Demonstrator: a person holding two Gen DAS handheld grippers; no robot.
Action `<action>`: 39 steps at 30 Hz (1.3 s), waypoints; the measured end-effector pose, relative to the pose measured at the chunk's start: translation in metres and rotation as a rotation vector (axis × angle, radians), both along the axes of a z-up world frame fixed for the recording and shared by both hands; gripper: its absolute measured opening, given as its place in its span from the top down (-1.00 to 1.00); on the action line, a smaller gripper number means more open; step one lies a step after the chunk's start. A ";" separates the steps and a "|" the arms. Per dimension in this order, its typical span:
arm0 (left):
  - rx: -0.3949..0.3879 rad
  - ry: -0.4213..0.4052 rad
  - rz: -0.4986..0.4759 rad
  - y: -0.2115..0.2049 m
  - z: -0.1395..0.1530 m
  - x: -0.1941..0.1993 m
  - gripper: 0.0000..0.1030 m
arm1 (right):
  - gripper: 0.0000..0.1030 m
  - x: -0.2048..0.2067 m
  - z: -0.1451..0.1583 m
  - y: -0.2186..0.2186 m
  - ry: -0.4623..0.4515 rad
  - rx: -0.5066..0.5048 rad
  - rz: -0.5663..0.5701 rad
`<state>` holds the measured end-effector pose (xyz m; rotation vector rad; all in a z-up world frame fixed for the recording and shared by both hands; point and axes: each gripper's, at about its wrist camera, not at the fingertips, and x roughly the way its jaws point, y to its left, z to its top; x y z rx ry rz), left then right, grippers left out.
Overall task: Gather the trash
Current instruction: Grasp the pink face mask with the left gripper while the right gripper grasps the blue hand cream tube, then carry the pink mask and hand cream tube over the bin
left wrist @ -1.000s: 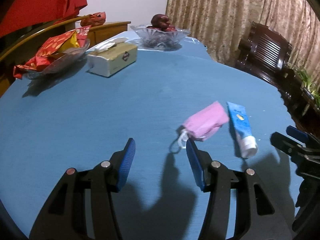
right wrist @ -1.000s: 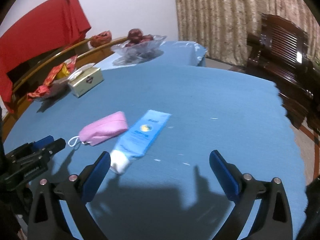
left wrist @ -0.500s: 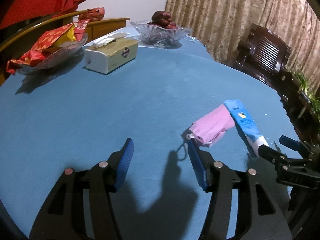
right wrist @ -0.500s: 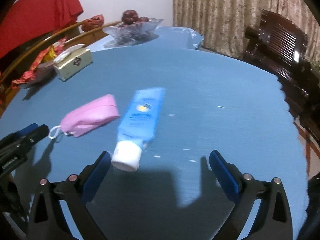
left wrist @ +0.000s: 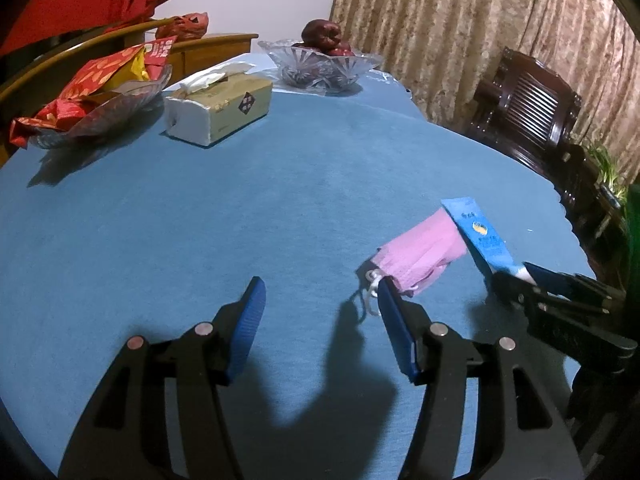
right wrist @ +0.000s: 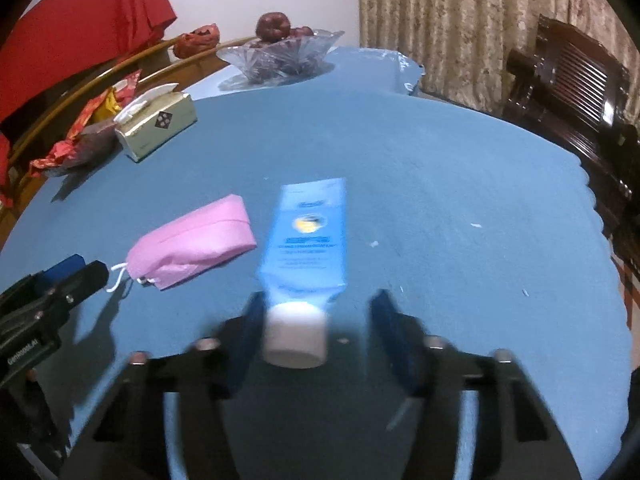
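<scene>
A pink face mask [left wrist: 420, 249] lies folded on the blue tablecloth, also in the right wrist view [right wrist: 192, 242]. Beside it lies a blue tube with a white cap [right wrist: 306, 240], also in the left wrist view [left wrist: 482, 236]. My left gripper [left wrist: 320, 304] is open, its right finger's tip [left wrist: 390, 304] at the mask's ear loop. My right gripper [right wrist: 316, 316] is open, with the tube's white cap [right wrist: 295, 336] between its fingers, the left finger close to the cap. It also shows in the left wrist view [left wrist: 516, 276] at the tube's cap end.
At the table's far side stand a tissue box [left wrist: 220, 110], a glass dish with red snack packets [left wrist: 92, 96] and a glass bowl of red fruit [left wrist: 324, 62]. A dark wooden chair [left wrist: 532, 112] stands beyond the right edge, before curtains.
My right gripper has moved forward over the tube and narrowed, so the cap now sits between its fingers. My left gripper has crept closer to the mask.
</scene>
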<state>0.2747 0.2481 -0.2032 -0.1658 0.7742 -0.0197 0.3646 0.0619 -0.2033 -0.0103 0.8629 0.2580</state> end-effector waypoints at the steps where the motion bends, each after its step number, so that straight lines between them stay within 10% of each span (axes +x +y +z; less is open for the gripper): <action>1: 0.000 -0.002 -0.006 -0.002 0.001 0.000 -0.12 | 0.31 0.000 0.000 -0.002 0.003 0.006 0.005; 15: 0.007 0.042 -0.125 -0.055 -0.006 0.040 -0.25 | 0.39 -0.009 0.012 -0.068 -0.007 0.047 -0.063; 23: -0.017 0.078 -0.114 -0.060 -0.012 0.047 0.80 | 0.44 -0.014 0.014 -0.080 -0.010 0.077 -0.069; 39: 0.016 -0.040 -0.070 -0.095 0.044 -0.010 0.83 | 0.44 -0.057 0.057 -0.109 -0.106 0.118 -0.086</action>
